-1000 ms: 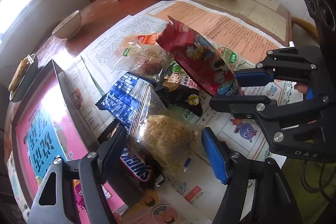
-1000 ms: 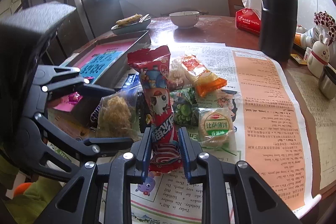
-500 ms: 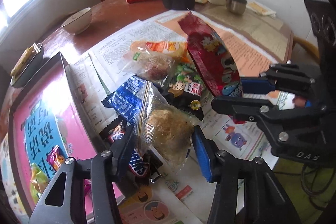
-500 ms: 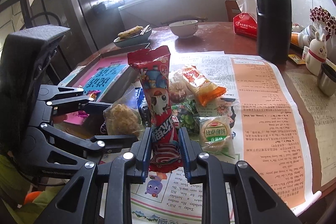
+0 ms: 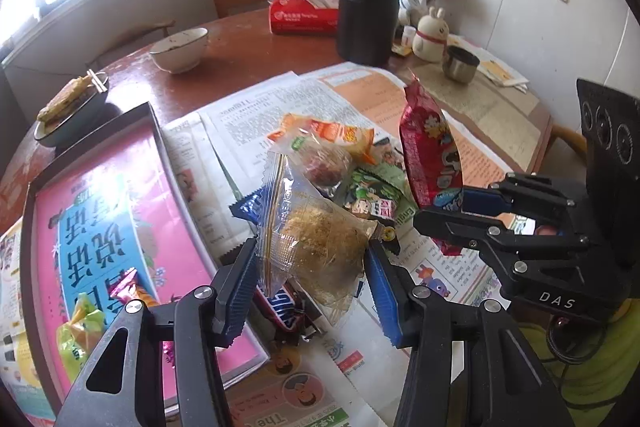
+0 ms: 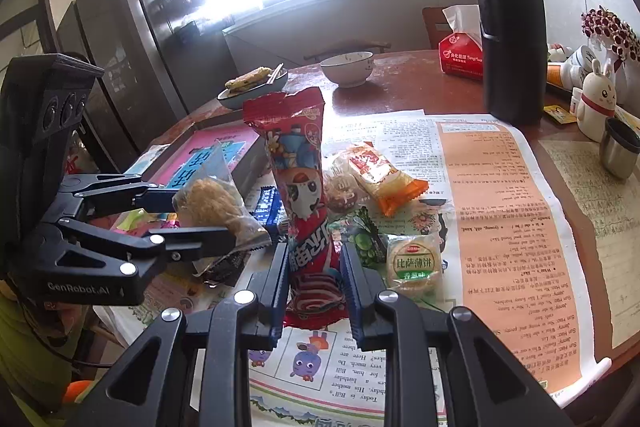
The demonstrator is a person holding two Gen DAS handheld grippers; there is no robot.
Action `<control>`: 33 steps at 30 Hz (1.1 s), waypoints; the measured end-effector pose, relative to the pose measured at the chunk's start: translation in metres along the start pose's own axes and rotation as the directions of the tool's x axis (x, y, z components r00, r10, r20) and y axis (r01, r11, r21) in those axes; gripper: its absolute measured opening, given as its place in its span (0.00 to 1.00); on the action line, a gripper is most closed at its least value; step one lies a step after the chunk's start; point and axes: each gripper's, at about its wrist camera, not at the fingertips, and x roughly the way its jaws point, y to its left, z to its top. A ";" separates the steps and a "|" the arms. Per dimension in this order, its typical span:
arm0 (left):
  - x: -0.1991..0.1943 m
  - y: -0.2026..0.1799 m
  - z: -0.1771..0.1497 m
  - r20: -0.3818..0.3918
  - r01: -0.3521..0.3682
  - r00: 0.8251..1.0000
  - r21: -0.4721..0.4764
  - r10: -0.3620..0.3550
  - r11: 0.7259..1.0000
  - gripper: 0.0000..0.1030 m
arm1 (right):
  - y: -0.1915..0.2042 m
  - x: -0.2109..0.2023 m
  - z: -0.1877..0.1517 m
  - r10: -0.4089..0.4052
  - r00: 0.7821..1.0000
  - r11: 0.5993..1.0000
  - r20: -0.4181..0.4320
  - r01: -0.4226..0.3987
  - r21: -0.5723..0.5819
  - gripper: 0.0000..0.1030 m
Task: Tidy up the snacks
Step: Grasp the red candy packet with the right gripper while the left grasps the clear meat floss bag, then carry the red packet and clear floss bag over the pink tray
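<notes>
A: While your left gripper (image 5: pixel 312 275) has just been closing, its blue pads now pinch the clear crinkly bag of golden shredded-floss cake (image 5: pixel 316 243), lifted off the pile at your six o'clock.

B: And your right gripper (image 6: pixel 314 283) is clamped tight on the tall red cartoon-printed snack packet (image 6: pixel 302 195), standing upright between the fingers.

A: Look at ten o'clock from the floss bag: your pink-lined dark tray (image 5: pixel 120 211) holds a few small candies near its lower corner.

B: On the newspaper sheets (image 6: pixel 500 211), at one o'clock from the red packet, lies the orange-ended pastry wrapper (image 6: pixel 380 175); the round green-labelled biscuit pack (image 6: pixel 414 263) sits just beside your right pad at three o'clock.

A: Under the floss bag, a blue wrapper (image 5: pixel 250 205) and a brown chocolate bar (image 5: pixel 282 303) remain on the paper.
</notes>
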 end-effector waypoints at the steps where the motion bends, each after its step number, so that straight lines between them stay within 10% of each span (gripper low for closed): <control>1: -0.002 0.001 0.001 0.007 0.006 1.000 -0.005 -0.006 1.000 0.52 | 0.000 0.000 0.001 0.000 1.000 1.000 0.002 0.000 0.002 0.25; 33: -0.058 0.078 -0.033 0.107 -0.027 0.993 -0.170 0.045 0.985 0.52 | 0.078 0.032 0.031 0.090 0.996 0.990 -0.025 -0.093 -0.106 0.25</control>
